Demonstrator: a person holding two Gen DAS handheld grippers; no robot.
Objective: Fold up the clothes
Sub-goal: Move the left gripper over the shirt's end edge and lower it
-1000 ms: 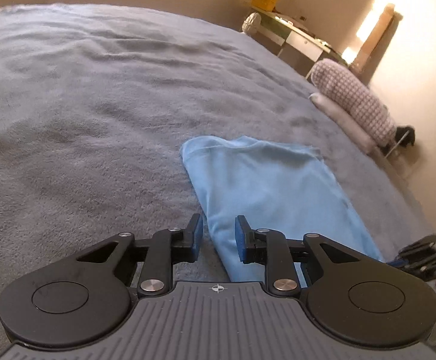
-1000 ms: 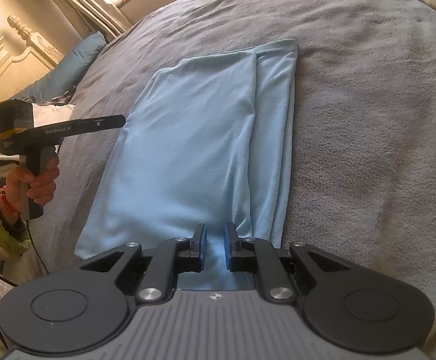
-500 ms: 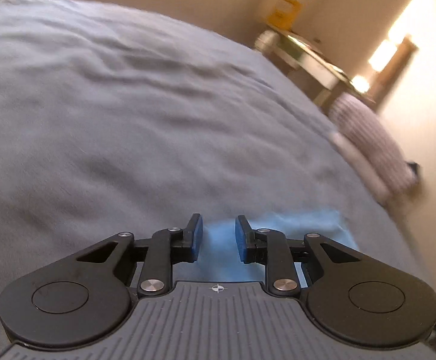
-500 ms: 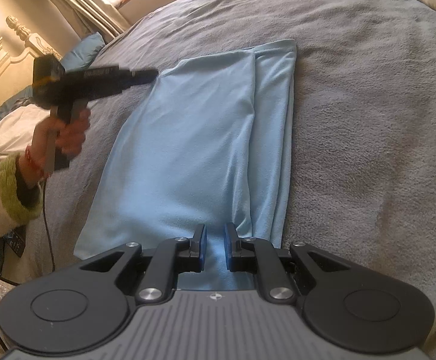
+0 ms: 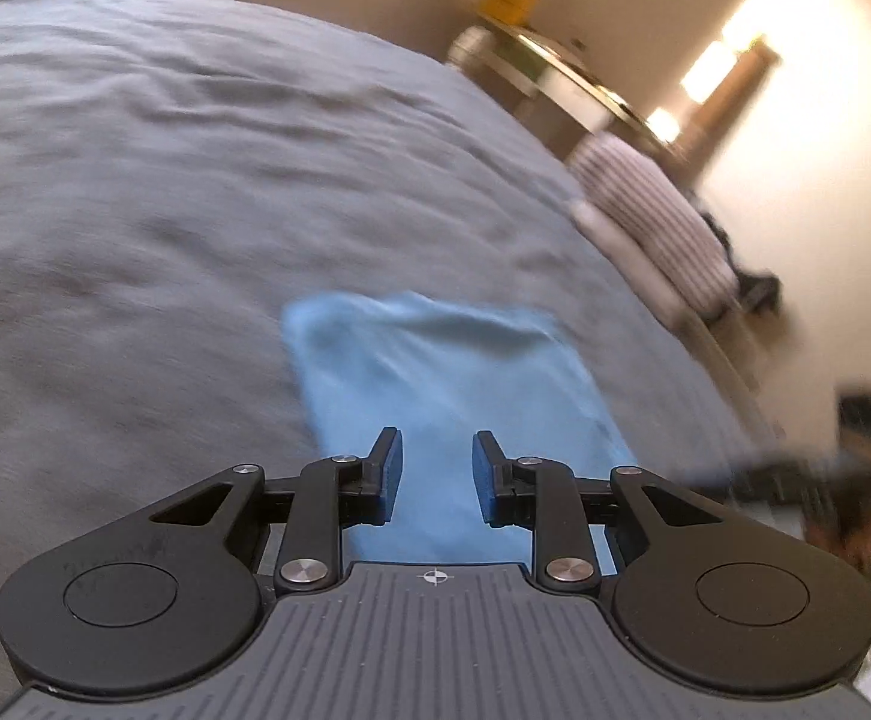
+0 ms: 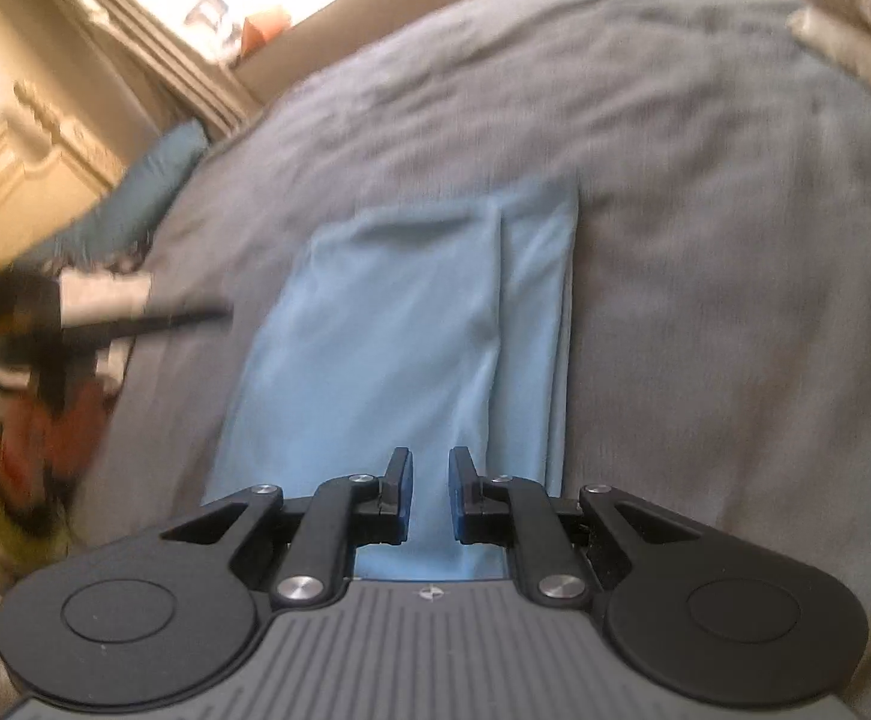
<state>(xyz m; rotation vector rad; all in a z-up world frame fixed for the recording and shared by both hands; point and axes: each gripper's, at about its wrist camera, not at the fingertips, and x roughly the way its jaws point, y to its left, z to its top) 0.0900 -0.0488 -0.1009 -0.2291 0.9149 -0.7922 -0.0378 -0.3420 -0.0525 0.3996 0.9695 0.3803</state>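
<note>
My left gripper [image 5: 432,474] jaws apart, nothing between, right gripper [image 6: 429,495] narrow gap, empty too, folded light-blue garment [image 6: 411,324] flat on grey bedspread [image 6: 705,240] just ahead, no legible writing, frames blurred.

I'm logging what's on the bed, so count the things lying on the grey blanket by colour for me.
Light blue: 1, the folded garment in the middle of the grey blanket.
Striped: 1, the pillow at the far edge.
Off-white: 1, the flat pillow under the striped one.
Teal: 1, the pillow by the headboard.
Total: 4.
</note>
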